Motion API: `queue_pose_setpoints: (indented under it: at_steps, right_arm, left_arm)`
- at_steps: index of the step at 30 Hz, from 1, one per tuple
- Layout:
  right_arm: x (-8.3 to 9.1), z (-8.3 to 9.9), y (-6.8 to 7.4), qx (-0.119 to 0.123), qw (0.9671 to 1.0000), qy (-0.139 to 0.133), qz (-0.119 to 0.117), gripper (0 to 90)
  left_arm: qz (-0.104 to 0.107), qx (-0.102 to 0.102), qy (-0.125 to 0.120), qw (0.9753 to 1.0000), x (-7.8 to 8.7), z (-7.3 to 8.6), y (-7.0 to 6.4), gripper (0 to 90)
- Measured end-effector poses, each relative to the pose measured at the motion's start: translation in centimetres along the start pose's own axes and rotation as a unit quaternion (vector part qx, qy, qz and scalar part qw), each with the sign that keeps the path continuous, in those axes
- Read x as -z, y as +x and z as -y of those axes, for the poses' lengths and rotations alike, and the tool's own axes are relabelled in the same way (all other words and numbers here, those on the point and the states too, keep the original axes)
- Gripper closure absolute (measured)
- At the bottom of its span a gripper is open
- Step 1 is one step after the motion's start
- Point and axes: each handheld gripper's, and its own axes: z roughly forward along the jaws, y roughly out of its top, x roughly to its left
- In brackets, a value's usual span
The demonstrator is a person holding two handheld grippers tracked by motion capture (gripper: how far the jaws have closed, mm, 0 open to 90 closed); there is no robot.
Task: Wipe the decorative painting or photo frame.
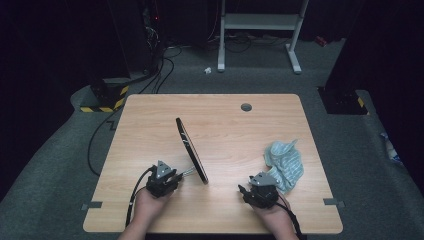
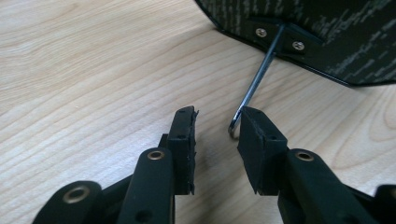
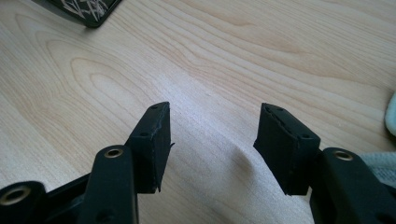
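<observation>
Left gripper (image 2: 217,123) jaws spread beside mirror's (image 1: 191,149) wire stand (image 2: 254,84); right gripper (image 3: 212,140) spread wide near cloth (image 1: 285,162), guess I wipe next.

In the high view the desk (image 1: 150,125) is evenly lit from above, pale and clear, while the floor and the room behind fall off into near black. The standing dark panel (image 1: 191,150) casts only a faint, soft shadow. That picture is low in detail and slightly soft. In the left gripper view the wood grain is sharp and bright, with small glints on the metal rod (image 2: 259,74) and screws. In the right gripper view a mild sheen lies across the desk, and the near fingers (image 3: 152,144) blur slightly.
</observation>
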Motion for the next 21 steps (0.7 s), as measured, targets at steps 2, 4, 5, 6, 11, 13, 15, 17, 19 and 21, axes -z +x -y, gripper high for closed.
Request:
queue_pose_setpoints:
  at_steps: [2, 4, 5, 6, 11, 13, 15, 17, 19, 21]
  right_arm:
    - [0.0, 0.1, 0.0, -0.001, 1.0, 0.001, 0.0, 44.7]
    - [0.0, 0.2, -0.1, -0.002, 1.0, 0.002, 0.0, 44.7]
    - [0.0, 0.2, -0.1, -0.001, 1.0, 0.002, 0.0, 44.7]
    - [0.1, 0.3, -0.1, -0.002, 1.0, 0.003, 0.0, 44.7]
    - [0.2, 0.6, -0.1, -0.002, 1.0, 0.007, 0.002, 44.7]
    - [0.3, 0.7, -0.1, -0.004, 1.0, 0.008, 0.002, 44.7]
    - [0.4, 0.8, -0.1, -0.003, 0.9999, 0.009, 0.003, 44.7]
    - [0.4, 0.8, -0.1, -0.003, 0.9999, 0.01, 0.003, 44.7]
    - [0.5, 0.9, -0.2, -0.004, 0.9999, 0.01, 0.004, 44.7]
    - [0.6, 0.8, -0.2, -0.004, 1.0, 0.008, 0.004, 44.7]
  left_arm:
    - [-0.004, 0.003, 0.0, 1.0, 0.0, 0.0, 0.3, 66.8]
    - [-0.008, 0.008, 0.0, 0.9999, 0.0, 0.0, 0.6, 67.2]
    - [-0.011, 0.01, 0.0, 0.9999, 0.0, 0.0, 0.9, 67.5]
    - [-0.013, 0.012, 0.0, 0.9998, 0.0, 0.0, 1.0, 67.8]
    - [-0.017, 0.02, 0.001, 0.9997, -0.1, -0.1, 1.6, 68.3]
    - [-0.019, 0.019, 0.0, 0.9996, -0.2, -0.1, 1.7, 68.3]
    - [-0.019, 0.021, 0.0, 0.9996, -0.2, -0.1, 1.8, 68.2]
    - [-0.02, 0.017, 0.0, 0.9997, -0.1, 0.0, 1.7, 68.9]
    - [-0.008, 0.011, 0.004, 0.9999, 0.3, 0.1, 1.3, 76.2]
    - [0.003, -0.009, 0.002, 1.0, 0.6, 0.1, 0.6, 79.3]
